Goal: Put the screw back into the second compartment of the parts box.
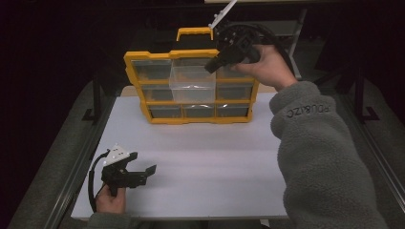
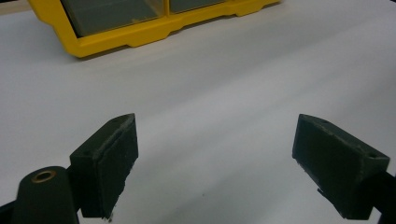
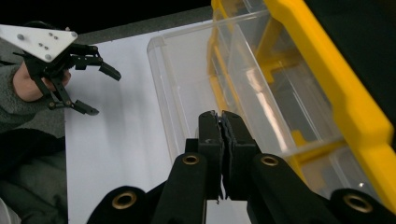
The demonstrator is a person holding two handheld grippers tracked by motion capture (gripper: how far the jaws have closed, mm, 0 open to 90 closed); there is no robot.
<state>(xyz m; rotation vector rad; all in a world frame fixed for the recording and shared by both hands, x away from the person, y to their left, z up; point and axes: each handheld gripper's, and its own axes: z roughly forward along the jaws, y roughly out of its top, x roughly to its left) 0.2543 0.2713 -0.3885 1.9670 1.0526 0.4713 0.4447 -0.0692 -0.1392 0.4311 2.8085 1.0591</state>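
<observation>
White tabletop (image 1: 200,157) is bare before the yellow organizer (image 1: 191,86), whose clear middle drawer (image 1: 192,82) is pulled out; right gripper (image 1: 213,64) is clenched empty, left gripper (image 1: 148,172) spread idle, emptying or reclosing judged pending.

L gripper (image 1: 143,172) jaws wide (low, near edge); R gripper (image 1: 212,65) raised, closed.

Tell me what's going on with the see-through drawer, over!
Right gripper shut, empty, above the pulled-out clear drawer of the yellow organizer. Left gripper open, idle over the white table. Nothing in the way.
</observation>
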